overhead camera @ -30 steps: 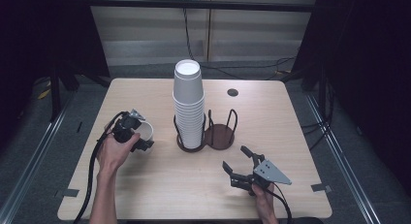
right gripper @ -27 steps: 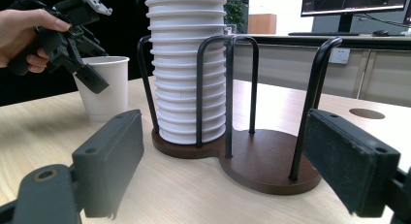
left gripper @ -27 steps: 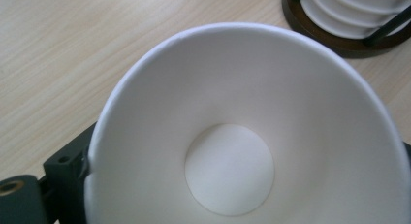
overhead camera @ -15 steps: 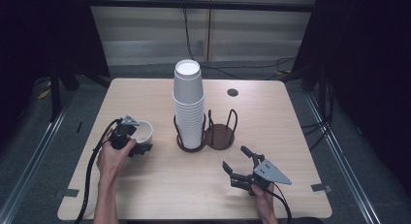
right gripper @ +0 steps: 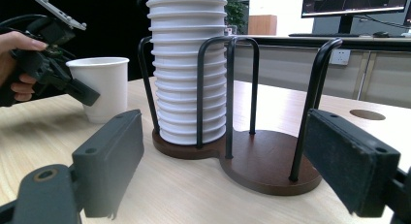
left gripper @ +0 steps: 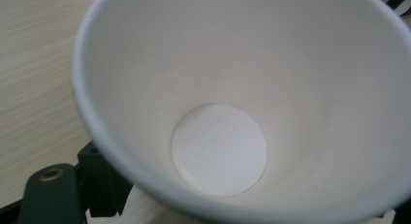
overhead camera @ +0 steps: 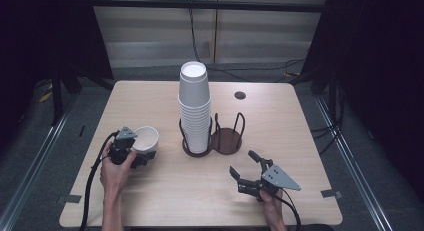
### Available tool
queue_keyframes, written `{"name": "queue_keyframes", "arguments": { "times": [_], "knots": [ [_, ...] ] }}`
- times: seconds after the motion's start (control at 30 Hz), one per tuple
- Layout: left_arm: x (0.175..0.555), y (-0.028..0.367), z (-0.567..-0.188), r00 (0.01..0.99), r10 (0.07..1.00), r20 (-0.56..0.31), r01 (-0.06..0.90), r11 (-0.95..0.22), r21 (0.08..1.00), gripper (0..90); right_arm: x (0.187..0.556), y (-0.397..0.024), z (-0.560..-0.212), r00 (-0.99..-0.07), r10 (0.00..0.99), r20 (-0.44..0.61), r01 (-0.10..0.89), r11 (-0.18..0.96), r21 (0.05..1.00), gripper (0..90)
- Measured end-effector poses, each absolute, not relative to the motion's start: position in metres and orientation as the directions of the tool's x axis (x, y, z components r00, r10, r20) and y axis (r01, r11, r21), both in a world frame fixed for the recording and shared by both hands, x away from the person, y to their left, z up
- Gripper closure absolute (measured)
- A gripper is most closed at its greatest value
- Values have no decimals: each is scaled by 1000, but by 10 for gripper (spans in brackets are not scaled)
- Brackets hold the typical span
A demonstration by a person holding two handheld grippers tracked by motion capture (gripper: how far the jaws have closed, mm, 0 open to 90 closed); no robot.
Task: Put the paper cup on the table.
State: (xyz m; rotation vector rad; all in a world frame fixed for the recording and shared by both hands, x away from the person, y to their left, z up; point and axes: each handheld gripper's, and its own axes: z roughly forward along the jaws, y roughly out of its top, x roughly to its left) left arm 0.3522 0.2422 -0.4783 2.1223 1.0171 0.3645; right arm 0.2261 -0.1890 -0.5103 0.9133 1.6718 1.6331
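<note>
A white paper cup [overhead camera: 147, 137] [right gripper: 102, 88] stands upright on the table's left half. My left gripper [overhead camera: 136, 158] reaches it from the near left. Its jaws have just been closing. One jaw lies against the cup's outer wall, and the rest is hidden under the rim. The left gripper view looks down into the empty cup [left gripper: 218, 151]. My right gripper [overhead camera: 242, 162] [right gripper: 223, 156] rests low near the front right. It is open with nothing between its jaws and points at the rack.
A tall stack of white cups [overhead camera: 194, 106] [right gripper: 189, 64] fills one side of a dark wire rack [overhead camera: 227, 141] [right gripper: 271, 170] at the table's middle; the other side is bare. A round hole [overhead camera: 240, 95] sits at the back. Dark floor surrounds the table [overhead camera: 150, 201].
My left gripper has come down and toward the near edge, beside the cup. The cup's open mouth now shows fully. The right gripper has not moved.
</note>
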Motion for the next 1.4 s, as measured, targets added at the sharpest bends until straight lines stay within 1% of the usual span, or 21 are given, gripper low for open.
{"name": "queue_keyframes", "arguments": {
  "times": [0.1,0.17,0.27,0.33,0.47,0.57,0.6,0.73,0.77,0.87,0.9,0.93,1.0,1.03,1.13,1.2,1.3,1.37,1.4],
  "knots": [
    [350,246,-481,631,773,-65,557,-393,732,157,226,-189,-510,-569,822,33,51,-5,999,143],
    [348,246,-484,622,782,-51,555,-394,732,158,226,-189,-510,-568,822,33,52,-5,999,143],
    [344,249,-490,610,787,-88,552,-343,760,159,226,-189,-510,-567,823,32,52,-4,999,143],
    [340,250,-492,594,799,-95,548,-315,775,155,226,-189,-510,-567,823,34,53,-4,999,143],
    [329,251,-490,576,809,-115,518,-253,817,155,226,-189,-510,-568,822,33,52,-5,999,143],
    [323,247,-486,592,800,-93,486,-263,833,155,226,-189,-510,-565,825,31,50,-4,999,143],
    [321,245,-484,588,801,-109,487,-244,838,160,226,-189,-510,-565,825,31,50,-4,999,143],
    [312,243,-478,574,814,-89,467,-236,852,159,226,-189,-510,-564,825,32,50,-4,999,143],
    [310,245,-476,577,814,-70,461,-253,850,159,226,-189,-510,-564,825,31,50,-4,999,143],
    [303,246,-476,558,824,-93,429,-191,883,159,226,-189,-510,-565,824,32,51,-4,999,143],
    [299,247,-476,546,831,-109,428,-165,889,159,226,-189,-510,-565,825,31,50,-3,999,143],
    [298,247,-476,550,827,-114,433,-166,886,159,226,-189,-510,-565,825,31,50,-3,999,143],
    [292,246,-473,543,837,-63,415,-202,887,159,226,-189,-510,-564,825,31,50,-3,999,143],
    [290,247,-472,539,841,-52,410,-208,888,160,226,-189,-510,-566,824,31,51,-3,999,143],
    [282,248,-469,535,842,-65,395,-181,901,161,226,-189,-510,-566,824,31,50,-3,999,143],
    [275,248,-471,534,840,-93,381,-141,914,162,226,-189,-510,-566,824,32,52,-4,999,143],
    [264,249,-477,538,836,-106,369,-120,922,166,226,-189,-510,-565,824,32,51,-4,999,143],
    [256,251,-482,545,829,-123,343,-87,935,214,226,-189,-510,-565,824,32,51,-4,999,143],
    [253,251,-484,557,818,-141,339,-69,938,218,226,-189,-510,-564,826,31,50,-4,999,143]
  ]
}}
